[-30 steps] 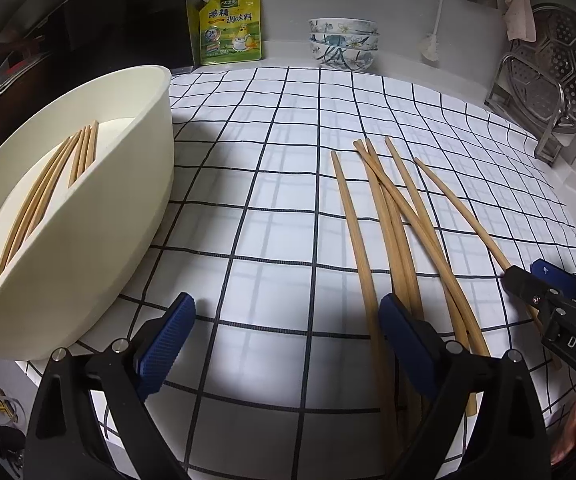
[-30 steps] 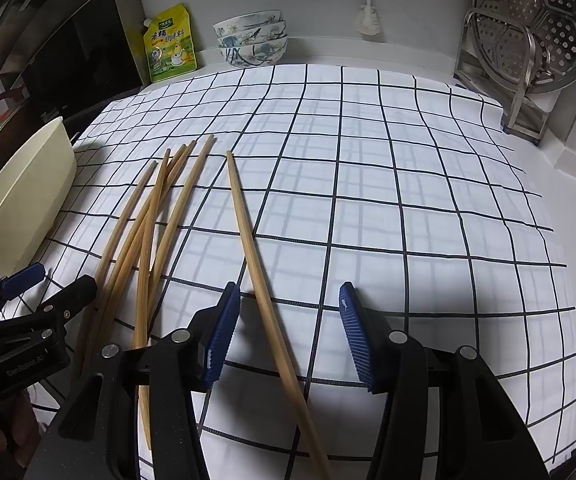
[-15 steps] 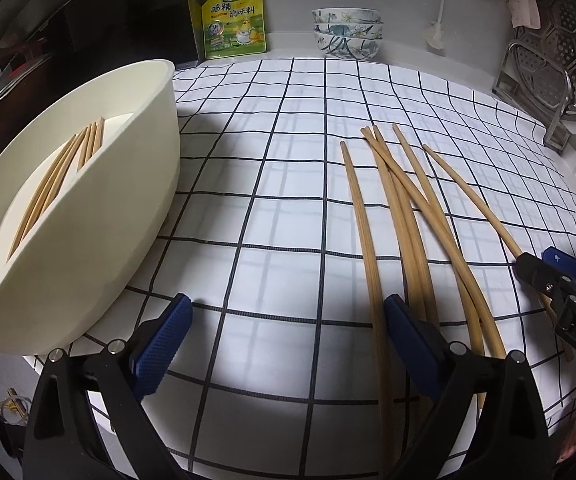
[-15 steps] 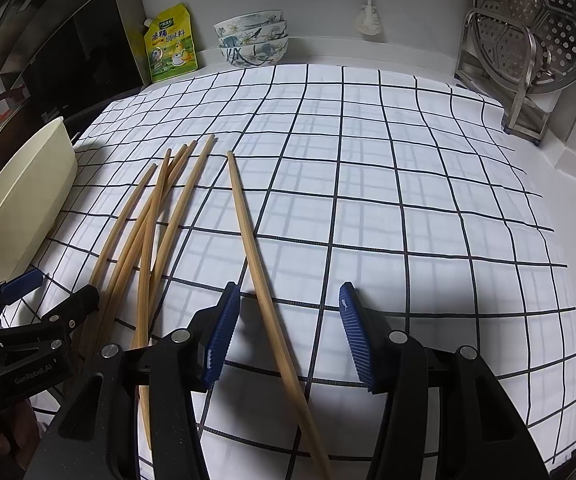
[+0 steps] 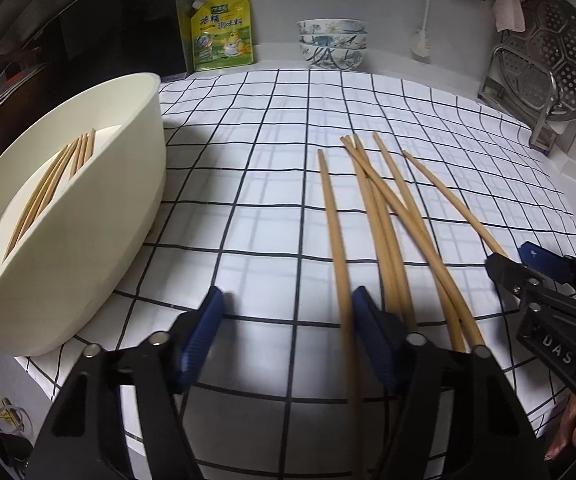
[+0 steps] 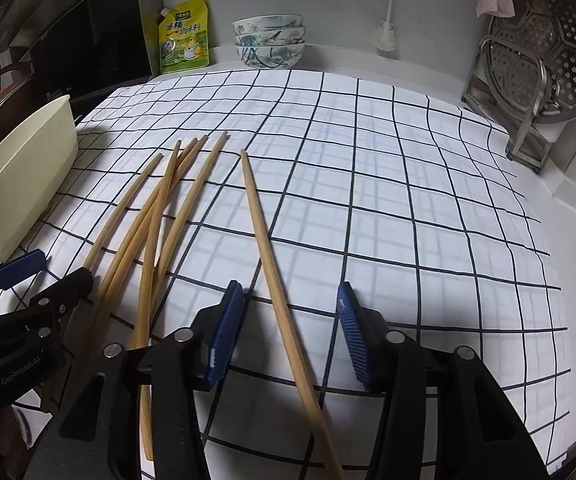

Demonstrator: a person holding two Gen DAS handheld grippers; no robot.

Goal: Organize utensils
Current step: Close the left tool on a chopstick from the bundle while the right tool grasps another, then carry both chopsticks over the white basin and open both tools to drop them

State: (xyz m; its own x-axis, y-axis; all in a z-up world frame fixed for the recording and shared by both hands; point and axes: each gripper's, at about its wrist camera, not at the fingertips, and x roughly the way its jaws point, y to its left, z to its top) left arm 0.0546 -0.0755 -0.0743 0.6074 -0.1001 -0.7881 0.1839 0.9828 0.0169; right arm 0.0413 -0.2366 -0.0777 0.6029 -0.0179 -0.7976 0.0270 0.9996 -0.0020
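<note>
Several long wooden chopsticks [image 5: 384, 216] lie loose on the checked cloth [image 5: 271, 184]. More chopsticks [image 5: 53, 178] rest inside a cream tub [image 5: 99, 216] at the left. My left gripper [image 5: 288, 332] hovers low over the cloth with its jaws closing. The leftmost chopstick [image 5: 338, 256] runs between them, close to the right pad, and neither pad presses on it. My right gripper [image 6: 290, 328] is also closing around a single chopstick [image 6: 271, 264] that lies apart from the others [image 6: 155, 216]; its pads stand clear of it. Each gripper shows at the edge of the other's view.
A yellow seasoning pouch [image 5: 221, 34] and stacked patterned bowls [image 5: 332, 44] stand at the back wall. A steel steamer plate in a rack [image 5: 548, 56] is at the back right. The cloth ends at the counter's front edge [image 5: 87, 376] near my left gripper.
My left jaws have narrowed a lot, and the leftmost chopstick now lies between them. The right jaws have narrowed slightly around the single chopstick. Nothing on the cloth has moved.
</note>
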